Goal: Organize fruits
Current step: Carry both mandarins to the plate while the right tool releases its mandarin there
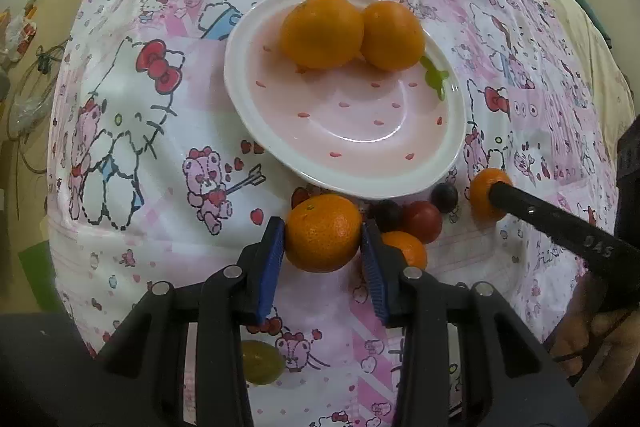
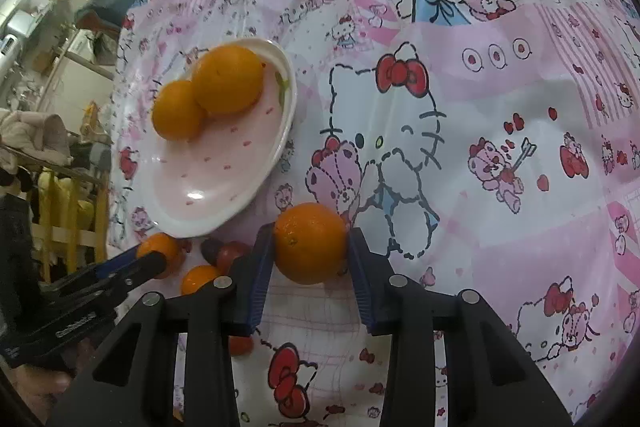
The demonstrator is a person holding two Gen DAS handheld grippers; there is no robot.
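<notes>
A pink plate with a white rim [image 1: 280, 155] [image 2: 192, 223] holds two oranges [image 1: 322, 31] [image 1: 394, 35] at its far side. My left gripper [image 1: 325, 237] is shut on an orange [image 1: 324, 233] just in front of the plate. My right gripper [image 2: 310, 247] is shut on another orange [image 2: 310, 243], right of the plate; it also shows in the left wrist view [image 1: 486, 193]. Between the grippers lie a small orange [image 1: 406, 247] [image 2: 198, 279], a red fruit [image 1: 422, 221] [image 2: 232, 253] and two dark grapes [image 1: 444, 197] [image 1: 386, 213].
A Hello Kitty cloth [image 1: 132, 131] [image 2: 480, 107] covers the table. A yellow-green fruit [image 1: 260, 363] lies under my left gripper. A red fruit [image 2: 242, 345] lies under my right gripper. Room clutter and shelves [image 2: 48, 147] stand beyond the table's edge.
</notes>
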